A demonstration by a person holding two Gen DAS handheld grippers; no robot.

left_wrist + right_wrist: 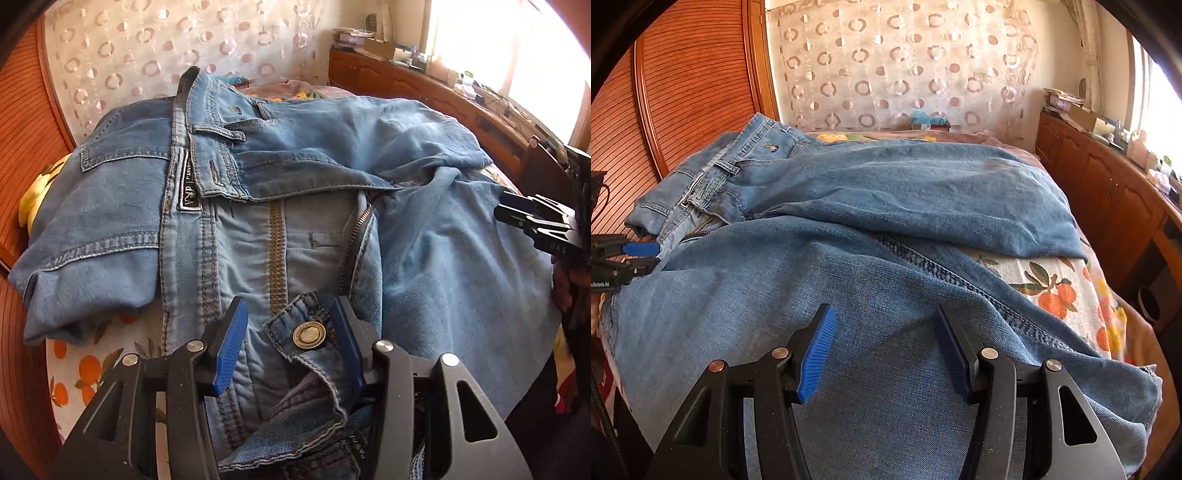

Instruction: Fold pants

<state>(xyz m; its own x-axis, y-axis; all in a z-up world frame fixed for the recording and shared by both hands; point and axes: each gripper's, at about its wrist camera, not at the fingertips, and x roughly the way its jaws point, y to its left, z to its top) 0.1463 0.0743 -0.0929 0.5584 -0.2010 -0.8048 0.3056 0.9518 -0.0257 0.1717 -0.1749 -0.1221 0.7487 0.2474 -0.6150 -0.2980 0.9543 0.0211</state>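
Note:
Blue jeans (295, 155) lie spread and partly doubled over on a bed, the fly open with its zipper (360, 229) showing. My left gripper (290, 306) hovers at the near end of the waistband. Its jaws stand apart around the flap with the metal button (308, 336), and the pads do not press on it. In the right wrist view the jeans (905, 192) stretch away with one leg folded across. My right gripper (884, 312) is open just above the near leg's denim, nothing pinched. The right gripper (517, 218) shows at the left view's right edge, the left gripper (642, 254) at the right view's left edge.
A floral bed sheet (1052, 280) shows beside the jeans. A slatted wooden panel (694, 85) stands at the left and a patterned curtain (905, 66) at the far end. A cluttered wooden cabinet (1108, 192) runs along the right under a bright window. A person's hand (565, 288) holds the right gripper.

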